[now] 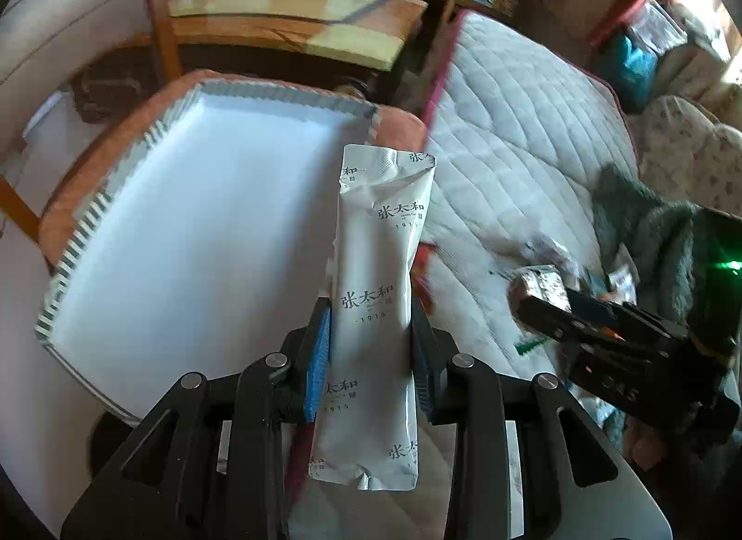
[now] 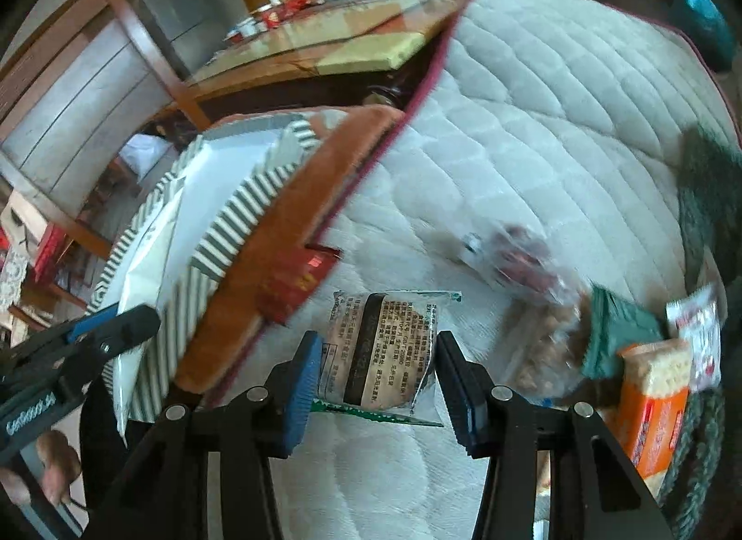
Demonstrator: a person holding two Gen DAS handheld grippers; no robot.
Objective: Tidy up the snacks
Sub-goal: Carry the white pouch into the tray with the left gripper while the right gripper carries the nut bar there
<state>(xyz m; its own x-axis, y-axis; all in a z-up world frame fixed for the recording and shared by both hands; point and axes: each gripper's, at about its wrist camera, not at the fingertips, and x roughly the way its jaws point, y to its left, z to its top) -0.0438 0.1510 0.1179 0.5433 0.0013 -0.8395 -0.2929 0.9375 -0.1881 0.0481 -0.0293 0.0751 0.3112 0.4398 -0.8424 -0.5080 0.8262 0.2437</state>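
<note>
My left gripper [image 1: 371,308] is shut on a long white snack packet [image 1: 387,196] printed with dark characters. It holds the packet upright over the right edge of a white box with a green-striped rim [image 1: 88,224]. My right gripper [image 2: 380,354] is shut on a round brown cake in a clear green-edged wrapper [image 2: 389,336], just above the quilted mattress [image 2: 510,145]. In the left wrist view the right gripper [image 1: 552,308] shows at the right with that cake [image 1: 538,285]. The left gripper [image 2: 116,324] shows at the lower left of the right wrist view, beside the box [image 2: 241,210].
The box rests on an orange cushion [image 2: 278,252] against the mattress. A red packet [image 2: 297,280], a clear bag of nuts [image 2: 547,345], a green pack [image 2: 617,336] and an orange cracker pack [image 2: 654,401] lie on the bed. A grey-green blanket [image 1: 649,224] lies right; a wooden table [image 1: 287,11] stands behind.
</note>
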